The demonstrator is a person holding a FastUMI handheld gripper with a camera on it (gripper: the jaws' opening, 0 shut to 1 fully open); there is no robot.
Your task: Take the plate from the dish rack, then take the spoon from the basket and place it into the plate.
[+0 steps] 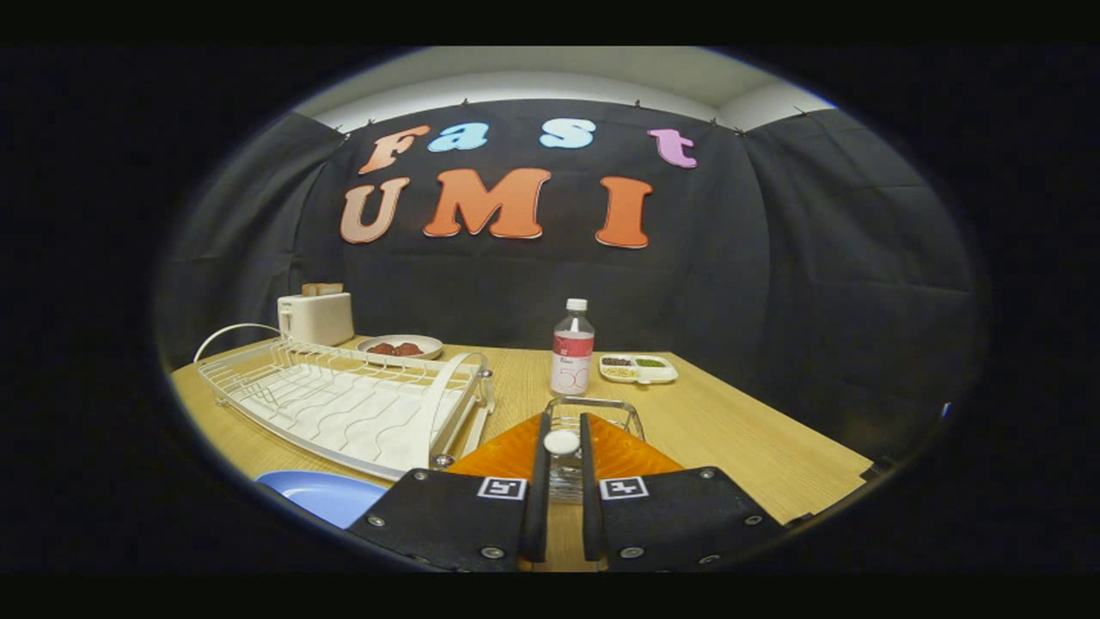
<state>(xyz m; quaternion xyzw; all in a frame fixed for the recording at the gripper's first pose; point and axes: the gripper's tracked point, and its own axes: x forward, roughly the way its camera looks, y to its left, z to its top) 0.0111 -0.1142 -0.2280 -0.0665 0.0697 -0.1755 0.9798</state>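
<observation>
My gripper (563,447) is shut on the spoon (562,442). The spoon's pale rounded end shows between the fingertips and its shaft runs back between the pads. Just beyond the fingertips stands the small wire basket (614,411) on the wooden table (756,447). The blue plate (322,494) lies flat on the table to the left of the fingers, close in front of the dish rack. The white wire dish rack (344,400) stands further left with no dish in its slots.
Behind the basket stands a bottle (572,348) with a white cap and red label. A divided white tray (638,368) of food lies to its right. A toaster (315,316) and a plate of food (400,346) stand behind the rack.
</observation>
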